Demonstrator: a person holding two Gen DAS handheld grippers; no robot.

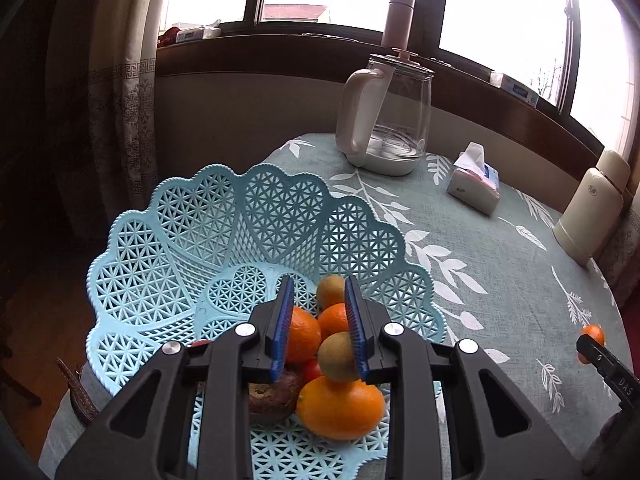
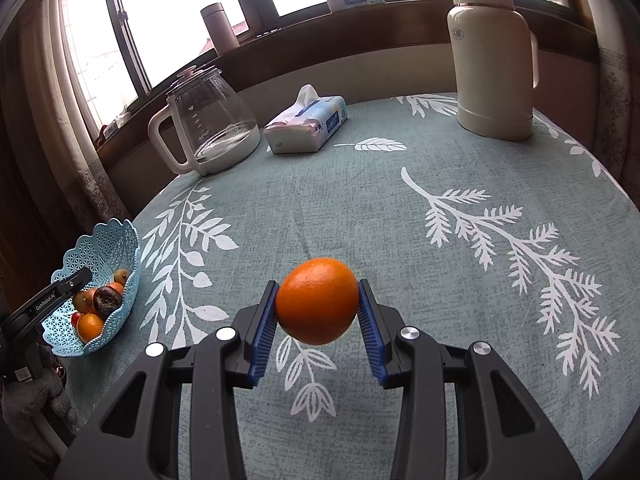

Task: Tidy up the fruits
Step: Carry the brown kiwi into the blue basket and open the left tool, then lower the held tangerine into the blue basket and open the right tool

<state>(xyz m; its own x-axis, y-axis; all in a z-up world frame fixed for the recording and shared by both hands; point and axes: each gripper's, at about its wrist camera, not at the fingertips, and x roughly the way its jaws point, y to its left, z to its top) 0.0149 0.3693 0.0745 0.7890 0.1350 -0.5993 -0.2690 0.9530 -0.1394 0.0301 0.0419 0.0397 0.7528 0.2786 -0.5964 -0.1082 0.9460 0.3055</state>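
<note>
My right hand-held gripper (image 2: 318,306) pinched a round orange (image 2: 317,306); my left hand-held gripper (image 1: 320,320) hung spread above the light-blue lattice plastic basket (image 1: 168,264).

left claw (image 1: 318,312) parted, right claw (image 2: 318,306) clamped

1. A round table (image 2: 360,208) carries everything; a grey-green cloth printed with white leaf sprays covers it.
2. A pale blue lattice basket (image 2: 116,248) of fruit stands at its left edge.
3. A glass kettle (image 2: 212,124) with a white handle and base sits at the far side.
4. A tissue pack (image 2: 308,124) lies just beside the kettle, on its right.
5. A cream thermos flask (image 2: 492,60) stands upright at the far right, well apart from the basket.
</note>
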